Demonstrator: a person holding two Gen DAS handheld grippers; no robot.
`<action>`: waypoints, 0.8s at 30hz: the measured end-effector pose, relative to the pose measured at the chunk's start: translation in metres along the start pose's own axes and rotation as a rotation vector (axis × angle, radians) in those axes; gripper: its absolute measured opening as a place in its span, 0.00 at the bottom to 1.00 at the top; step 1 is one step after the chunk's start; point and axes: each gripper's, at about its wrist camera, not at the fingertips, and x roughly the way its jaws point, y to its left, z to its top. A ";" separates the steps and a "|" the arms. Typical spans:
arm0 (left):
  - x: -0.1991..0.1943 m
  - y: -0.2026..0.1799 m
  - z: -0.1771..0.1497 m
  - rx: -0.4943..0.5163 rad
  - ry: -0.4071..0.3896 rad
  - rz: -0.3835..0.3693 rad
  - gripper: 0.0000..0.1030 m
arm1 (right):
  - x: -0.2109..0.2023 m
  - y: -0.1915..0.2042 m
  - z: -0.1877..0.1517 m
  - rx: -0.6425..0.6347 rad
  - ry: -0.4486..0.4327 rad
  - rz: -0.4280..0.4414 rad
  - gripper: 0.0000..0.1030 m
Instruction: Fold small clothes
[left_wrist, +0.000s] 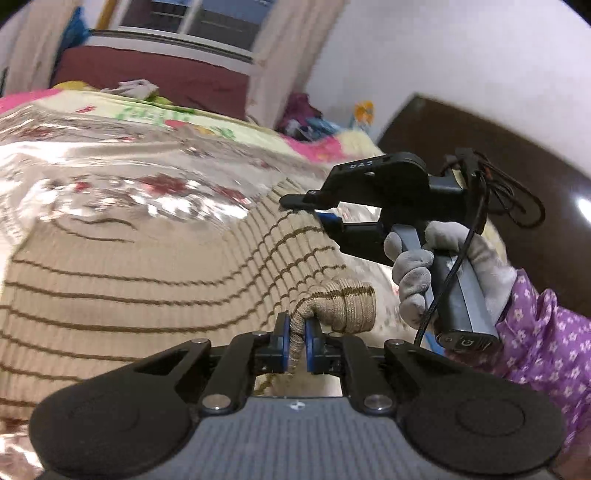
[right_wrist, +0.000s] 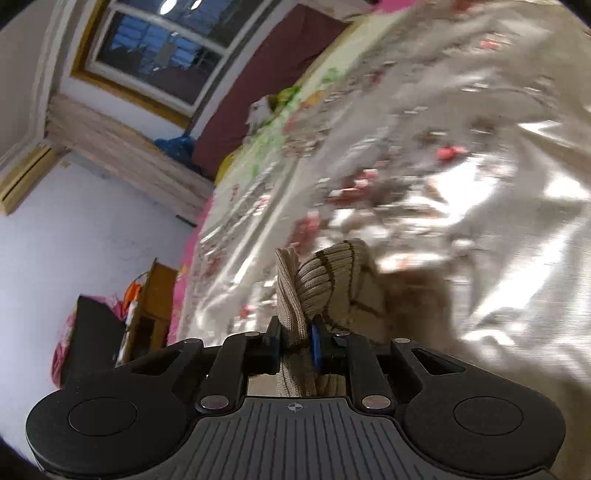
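Between pads | left hand-held gripper (left_wrist: 297, 341) | pinches striped garment (left_wrist: 147, 266) edge

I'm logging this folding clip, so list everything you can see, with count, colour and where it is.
Striped knit garment: one, beige with brown stripes, lifted over the bed, pinched at two spots.
Plastic sheet: one, clear and shiny, over the floral bedcover.
Small cloth: one, whitish, at the bed's far edge.
Window: one, yellow-framed, far wall.
Headboard: one, dark brown, by the wall.
Left gripper: black with blue pads, shut on the garment.
Right gripper: same, shut on the garment.
Gloved hand: one, grey, holding the right gripper; purple floral sleeve.
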 end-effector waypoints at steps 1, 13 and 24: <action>-0.010 0.010 0.003 -0.023 -0.023 0.007 0.14 | 0.006 0.014 -0.002 -0.017 0.008 0.006 0.15; -0.086 0.150 -0.018 -0.355 -0.132 0.207 0.11 | 0.144 0.139 -0.086 -0.213 0.205 -0.080 0.15; -0.092 0.170 -0.032 -0.385 -0.137 0.204 0.11 | 0.203 0.177 -0.141 -0.387 0.299 -0.204 0.16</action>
